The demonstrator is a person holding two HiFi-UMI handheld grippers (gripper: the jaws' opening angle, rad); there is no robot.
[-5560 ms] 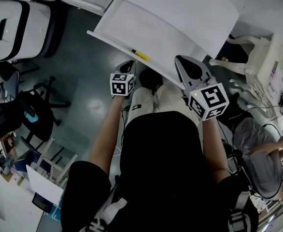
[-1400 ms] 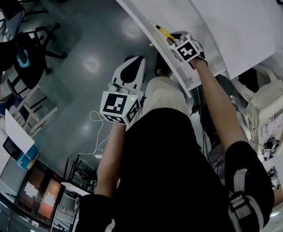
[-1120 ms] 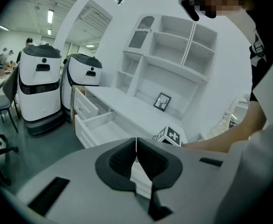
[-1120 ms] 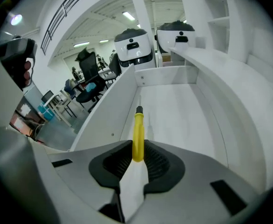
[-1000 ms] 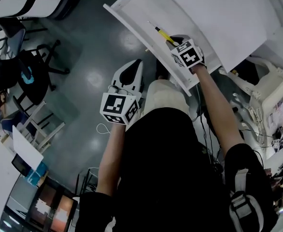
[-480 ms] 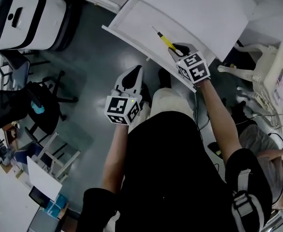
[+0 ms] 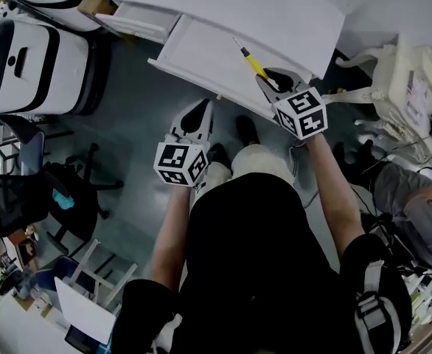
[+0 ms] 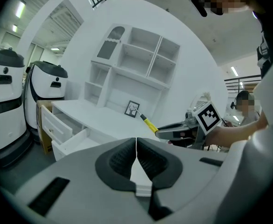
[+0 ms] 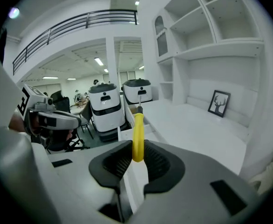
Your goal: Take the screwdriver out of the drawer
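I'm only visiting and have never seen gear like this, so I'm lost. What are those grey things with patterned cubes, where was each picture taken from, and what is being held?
There is no robot here. A person holds a hand tool with two jaws in each hand, and the patterned cubes are part of those tools. The head view comes from a camera on the person's head, looking steeply down. The two gripper views come from cameras riding on each tool, looking along its jaws. The right gripper has its jaws closed on the yellow handle of a screwdriver. It holds it up in the air by the white desk, which has an open drawer. The left gripper is shut and holds nothing. A small framed picture stands on the desk.
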